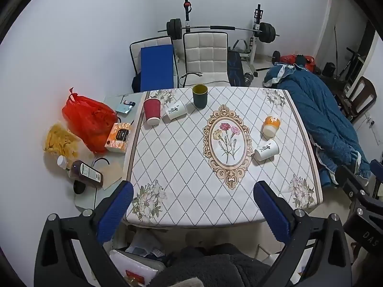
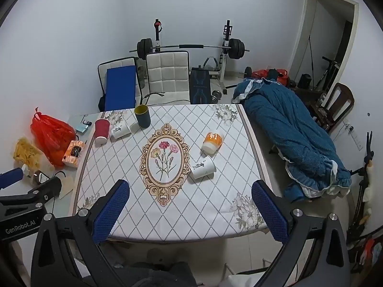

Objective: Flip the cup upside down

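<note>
Left gripper (image 1: 193,193): jaws spread wide, blue pads (image 1: 273,211) facing each other, nothing between them. Right gripper (image 2: 190,192): likewise spread wide and holding nothing. Both held level, side by side, pointing forward.

We see white walls (image 2: 71,35), a table (image 2: 215,205) under a diamond-pattern cloth, two padded chairs (image 2: 167,74) behind it, a barbell rack (image 2: 191,46), a blue quilt (image 2: 294,138) at right, an open doorway (image 2: 335,35).
</note>
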Demonstrator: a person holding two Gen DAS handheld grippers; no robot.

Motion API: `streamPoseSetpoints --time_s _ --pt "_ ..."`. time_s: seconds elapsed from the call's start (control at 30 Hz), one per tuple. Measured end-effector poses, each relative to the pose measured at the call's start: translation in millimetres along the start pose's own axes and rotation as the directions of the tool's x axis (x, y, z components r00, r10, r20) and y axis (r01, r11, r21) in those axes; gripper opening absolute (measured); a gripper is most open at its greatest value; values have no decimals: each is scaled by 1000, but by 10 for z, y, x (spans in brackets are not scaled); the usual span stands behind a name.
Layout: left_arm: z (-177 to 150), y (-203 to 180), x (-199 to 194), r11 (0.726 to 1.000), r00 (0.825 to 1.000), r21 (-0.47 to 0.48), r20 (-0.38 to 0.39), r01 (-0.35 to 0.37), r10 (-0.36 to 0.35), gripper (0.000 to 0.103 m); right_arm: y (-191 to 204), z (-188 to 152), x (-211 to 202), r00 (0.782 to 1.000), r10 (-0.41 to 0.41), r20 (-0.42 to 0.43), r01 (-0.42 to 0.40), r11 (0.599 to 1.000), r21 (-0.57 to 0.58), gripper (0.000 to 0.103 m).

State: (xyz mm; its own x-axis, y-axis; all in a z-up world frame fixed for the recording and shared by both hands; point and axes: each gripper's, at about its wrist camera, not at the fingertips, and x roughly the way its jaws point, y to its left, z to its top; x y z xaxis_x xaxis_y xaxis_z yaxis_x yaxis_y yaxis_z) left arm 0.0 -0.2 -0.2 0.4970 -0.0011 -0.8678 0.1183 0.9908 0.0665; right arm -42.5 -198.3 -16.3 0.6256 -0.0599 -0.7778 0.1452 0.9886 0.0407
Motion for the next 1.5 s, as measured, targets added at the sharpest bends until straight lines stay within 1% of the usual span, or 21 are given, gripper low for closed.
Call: streamPoseSetpoints --time_s 0.17,0.2,0.37,0.53,0.77,0.83,1.5 --pt "2 -8 11 1000 1000 -4 3 7 -7 103 -6 -1 -6 1000 1 4 -1 1000 1 103" --pt "26 -37 -65 1000 1000 -5 4 9 -8 103 0 0 1 1000 -3 0 3 1000 -3 103" --pt "27 -56 -105 1000 1000 -13 12 14 -14 103 2 0 1 1000 -4 3 4 1000 -3 103" --pt "-18 34 -111 999 999 -25 27 25 -25 103 2 2 4 1000 -6 7 6 1000 -1 103" --pt "-19 21 -145 999 999 -27 34 24 -23 103 -11 33 -193 1000 -1 20 1 1000 -2 103" --pt "-17 22 -152 999 999 -26 36 22 -21 103 39 51 -184 1000 -1 22 1 1000 -5 103" --pt "-17 79 -275 999 998 -42 64 33 -30 103 59 109 -234 1000 6 31 -5 1000 -1 103"
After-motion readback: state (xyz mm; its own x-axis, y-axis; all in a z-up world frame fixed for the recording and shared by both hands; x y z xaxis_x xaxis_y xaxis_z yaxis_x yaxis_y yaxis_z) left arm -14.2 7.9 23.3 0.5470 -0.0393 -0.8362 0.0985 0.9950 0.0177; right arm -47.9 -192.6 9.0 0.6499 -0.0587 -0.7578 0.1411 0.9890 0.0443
